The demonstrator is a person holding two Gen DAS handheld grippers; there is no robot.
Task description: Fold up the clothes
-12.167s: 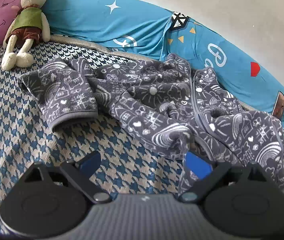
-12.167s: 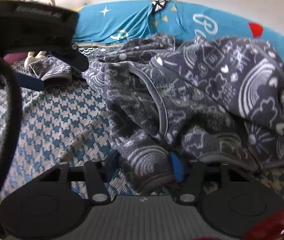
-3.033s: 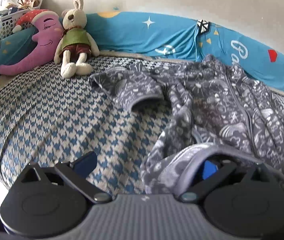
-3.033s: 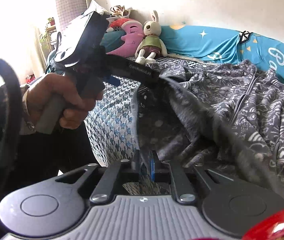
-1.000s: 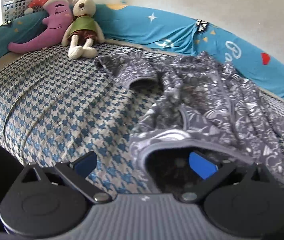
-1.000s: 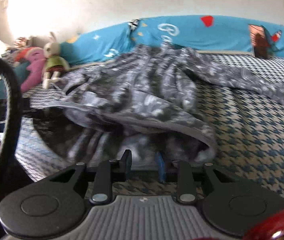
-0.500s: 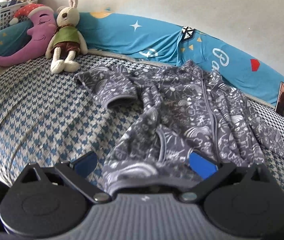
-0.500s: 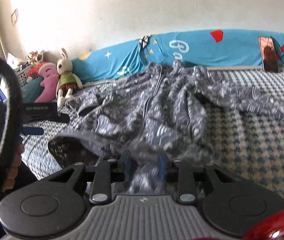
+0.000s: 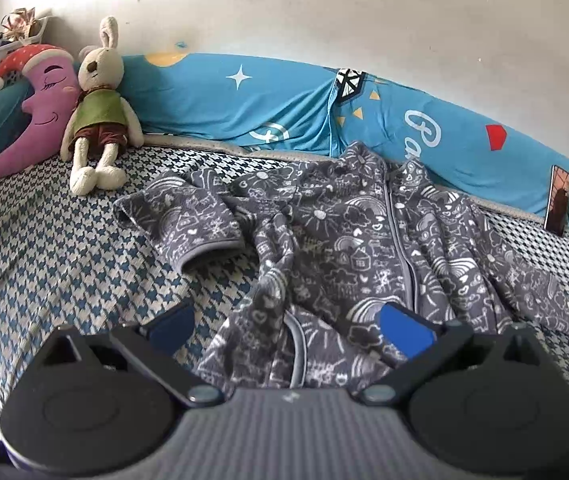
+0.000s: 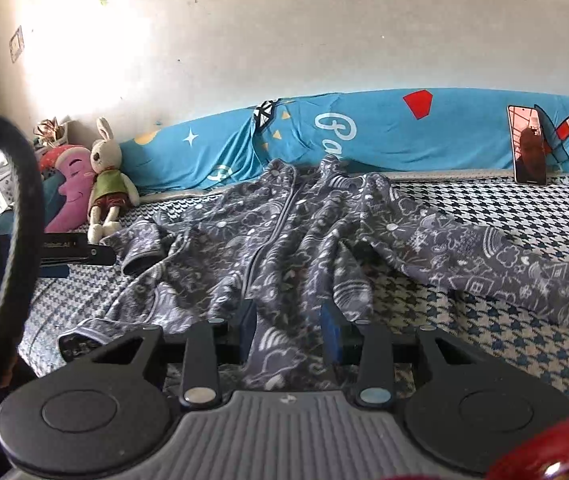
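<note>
Spread-out stage: grey printed zip jacket (image 9: 364, 248) front-up on bed (image 9: 44, 264), hem at near edge; left tool (image 9: 284, 326) wide open over hem, right tool (image 10: 288, 332) part-open astride hem, grip uncertain; next, fold sleeves inward.

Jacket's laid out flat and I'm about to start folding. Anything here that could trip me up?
Three risks, judged from this moment:
1. The sleeve on the bunny side lies bunched and doubled over; folding it as is may trap creases.
2. The hem sits near the bed edge; a tug could slide it off.
3. A phone leans against the blue bolster; swinging the long sleeve could topple it.
</note>
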